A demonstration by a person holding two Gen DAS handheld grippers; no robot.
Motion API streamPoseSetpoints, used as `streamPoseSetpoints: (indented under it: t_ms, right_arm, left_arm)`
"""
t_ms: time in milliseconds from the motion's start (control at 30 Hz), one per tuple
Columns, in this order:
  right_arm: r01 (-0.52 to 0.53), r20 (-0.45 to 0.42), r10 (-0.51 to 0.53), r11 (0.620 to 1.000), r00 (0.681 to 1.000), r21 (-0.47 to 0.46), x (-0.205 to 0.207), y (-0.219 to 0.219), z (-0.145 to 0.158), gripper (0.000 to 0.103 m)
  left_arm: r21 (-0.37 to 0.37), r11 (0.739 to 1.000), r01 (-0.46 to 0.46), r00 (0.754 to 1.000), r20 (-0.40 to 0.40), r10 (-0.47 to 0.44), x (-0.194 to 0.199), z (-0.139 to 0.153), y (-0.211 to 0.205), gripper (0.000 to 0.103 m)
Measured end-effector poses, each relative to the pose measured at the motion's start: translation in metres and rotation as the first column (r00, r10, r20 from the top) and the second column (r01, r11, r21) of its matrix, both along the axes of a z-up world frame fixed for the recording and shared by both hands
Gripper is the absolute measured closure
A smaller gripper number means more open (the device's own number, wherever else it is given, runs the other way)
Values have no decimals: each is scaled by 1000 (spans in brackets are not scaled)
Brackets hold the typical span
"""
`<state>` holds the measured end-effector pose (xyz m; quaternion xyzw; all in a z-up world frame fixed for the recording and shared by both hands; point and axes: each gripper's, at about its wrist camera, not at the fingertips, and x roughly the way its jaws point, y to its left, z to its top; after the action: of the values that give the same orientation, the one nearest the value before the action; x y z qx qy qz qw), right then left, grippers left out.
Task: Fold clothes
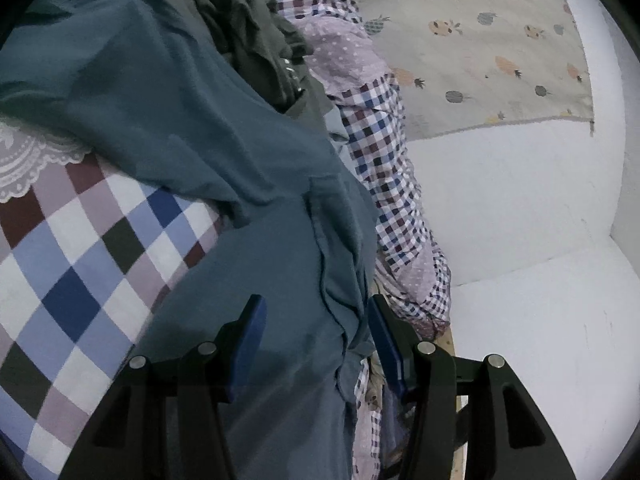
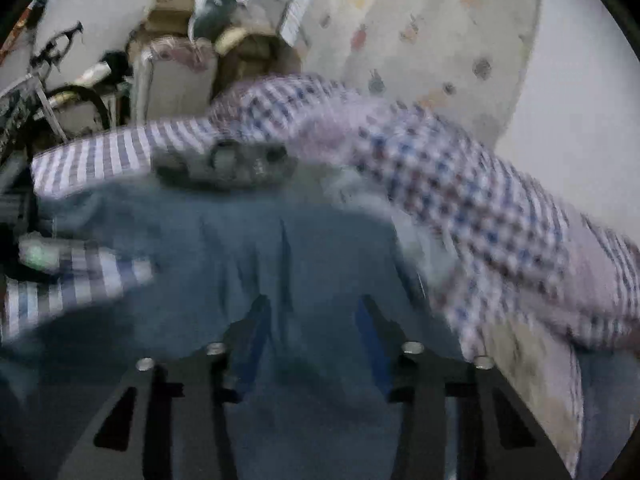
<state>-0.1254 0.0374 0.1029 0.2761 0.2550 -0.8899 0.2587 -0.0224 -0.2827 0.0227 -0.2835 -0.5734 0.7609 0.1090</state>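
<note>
Blue pads on my left fingers (image 1: pixel 316 344) stand half apart astride a ridge of the teal garment (image 1: pixel 208 128), not pinching it. My right fingers (image 2: pixel 312 336) hang parted above that cloth (image 2: pixel 248 248), empty. It sprawls on the checked bed cover (image 1: pixel 72 264) near the bed's edge. Next I need a corner to fold.

We are looking at a garment (image 1: pixel 224 168) lying across the checked bedding (image 1: pixel 72 272) — a crumpled piece of clothing (image 1: pixel 248 36) sitting behind it, a checked cloth (image 1: pixel 384 160) running along its right, the patterned sheet (image 1: pixel 480 52) lying farther right.
</note>
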Motion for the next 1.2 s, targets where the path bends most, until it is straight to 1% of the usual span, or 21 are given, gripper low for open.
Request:
streamPoseSetpoints:
  t_ms: [67, 100, 200, 233, 267, 367, 533, 667, 767, 833, 867, 900, 933, 1000, 1033, 1067, 1133, 1167, 1200]
  right_arm:
    - [57, 50, -59, 998, 997, 38, 10, 39, -26, 68]
    - [97, 75, -100, 995, 992, 40, 13, 61, -37, 68]
    - [216, 126, -216, 976, 968, 14, 14, 117, -61, 68]
    - [249, 138, -247, 969, 959, 7, 15, 133, -67, 70]
    - [268, 146, -266, 963, 953, 8, 17, 144, -72, 72]
    - [293, 152, -295, 955, 943, 31, 26, 169, -88, 73]
    - [310, 146, -308, 951, 940, 6, 33, 188, -100, 73]
    - [279, 111, -281, 960, 953, 37, 25, 176, -104, 73]
    - [289, 83, -296, 954, 952, 80, 17, 171, -109, 74]
    - [303, 88, -314, 946, 945, 114, 10, 171, -115, 77]
    - [311, 90, -324, 942, 942, 128, 7, 171, -118, 91]
    - [321, 90, -334, 938, 938, 134, 4, 173, -120, 95]
    - [343, 88, -353, 933, 932, 107, 4, 179, -115, 96]
    - [409, 93, -408, 912, 908, 5, 5, 199, -98, 97]
    - [442, 103, -435, 895, 894, -55, 7, 210, -89, 97]
    - [474, 132, -460, 873, 878, -113, 9, 223, -85, 97]
    - [532, 218, -492, 824, 843, -198, 7, 247, -86, 97]
    - [553, 258, -501, 808, 826, -201, 4, 255, -93, 97]
    - [562, 289, -505, 811, 813, -164, 0, 257, -104, 97]
  left_arm:
    - [-7, 1000, -2, 1000, -15, 1, 1, 1, 2, 47]
    - [-10, 1000, -1, 1000, -24, 1, 1, 2, 4, 47]
    - [-37, 999, 11, 999, -43, -13, -1, 5, 9, 47]
    - [-52, 999, 17, 999, -46, -19, -2, 6, 11, 47]
    - [-68, 997, 21, 999, -49, -24, -3, 7, 13, 47]
    - [-92, 996, 17, 998, -53, -22, -3, 6, 17, 47]
    - [-133, 991, 5, 999, -31, -9, -4, 2, 20, 47]
    - [-148, 989, -1, 1000, -28, -4, -5, 1, 24, 47]
    - [-181, 984, 10, 999, -34, -17, -6, 5, 31, 47]
    - [-194, 981, 17, 999, -39, -25, -8, 5, 33, 47]
    - [-193, 981, 19, 999, -40, -27, -8, 5, 34, 47]
    - [-189, 982, 16, 999, -42, -24, -8, 5, 33, 47]
    - [-184, 983, 13, 999, -44, -21, -7, 5, 32, 47]
    - [-174, 985, 7, 999, -48, -16, -6, 5, 30, 47]
    - [-169, 986, 4, 999, -50, -13, -6, 5, 29, 47]
    - [-170, 985, 3, 999, -50, -11, -5, 5, 29, 47]
    - [-176, 984, 6, 999, -48, -15, -6, 5, 30, 47]
    - [-177, 984, 8, 999, -48, -17, -6, 6, 31, 47]
    - [-178, 984, 10, 999, -47, -19, -6, 6, 32, 47]
